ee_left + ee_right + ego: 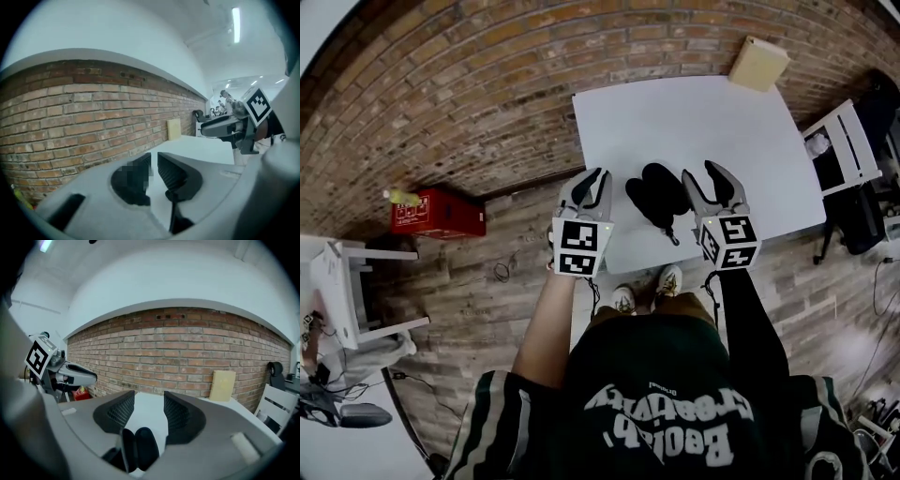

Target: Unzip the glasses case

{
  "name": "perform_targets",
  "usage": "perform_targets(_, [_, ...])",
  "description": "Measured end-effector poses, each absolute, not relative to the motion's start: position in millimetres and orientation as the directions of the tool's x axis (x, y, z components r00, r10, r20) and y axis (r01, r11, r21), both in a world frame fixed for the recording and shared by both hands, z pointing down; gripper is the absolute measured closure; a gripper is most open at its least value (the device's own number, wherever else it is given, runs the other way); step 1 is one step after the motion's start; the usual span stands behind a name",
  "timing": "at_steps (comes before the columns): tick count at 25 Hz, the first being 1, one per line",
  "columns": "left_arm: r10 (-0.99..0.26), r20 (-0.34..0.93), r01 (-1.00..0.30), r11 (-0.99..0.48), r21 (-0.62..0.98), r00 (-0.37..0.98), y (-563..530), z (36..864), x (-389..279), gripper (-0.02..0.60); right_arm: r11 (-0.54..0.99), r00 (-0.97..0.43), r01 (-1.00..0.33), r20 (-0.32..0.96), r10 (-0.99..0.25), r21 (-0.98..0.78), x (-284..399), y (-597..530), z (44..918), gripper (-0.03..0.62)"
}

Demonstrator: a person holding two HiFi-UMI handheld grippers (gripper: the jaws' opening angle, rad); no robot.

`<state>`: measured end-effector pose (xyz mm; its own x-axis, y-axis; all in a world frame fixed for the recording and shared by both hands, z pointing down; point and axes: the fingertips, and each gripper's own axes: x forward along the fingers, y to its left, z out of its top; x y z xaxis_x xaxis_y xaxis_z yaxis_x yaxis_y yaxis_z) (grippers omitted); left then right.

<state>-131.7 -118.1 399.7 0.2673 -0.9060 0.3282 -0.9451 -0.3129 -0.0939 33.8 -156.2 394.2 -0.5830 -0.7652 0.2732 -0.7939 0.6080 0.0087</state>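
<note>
The glasses case (656,195) lies on the white desk (722,131) near its front edge, black, showing as two rounded lobes side by side with a short strap trailing toward the person. In the head view the left gripper (593,178) and the right gripper (704,175) are held on either side of the case, neither touching it. A beige box (758,63) leans at the desk's far corner by the brick wall (487,84). A red box (439,214) sits on the wooden floor to the left, and a white chair (848,145) stands at the right.

In the left gripper view the jaws stand close together with only a slim gap, and nothing is between them. Beyond them are the desk top, the beige box and the wall, with the right gripper off to the side.

In the right gripper view the jaws are spread wide and empty. The case shows low in the frame, beneath and beyond the jaws, resting on the desk. The left gripper appears at the left edge.
</note>
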Motion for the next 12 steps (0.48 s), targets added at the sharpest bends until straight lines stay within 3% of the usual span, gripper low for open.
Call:
perform_targets(8, [-0.934,0.163,-0.936,-0.338,-0.101,0.319,-96.3,312.7,-138.0,0.517,0.590,-0.584,-0.807,0.121,-0.802,0.015,25.2,-118.7,318.9,0.382])
perform_targets(12, [-0.928,0.103,-0.926,-0.367,-0.090,0.358,-86.4,282.5,-135.2,0.472,0.584,-0.582,-0.812,0.070,-0.810,0.019,24.0,-104.6,296.1,0.382])
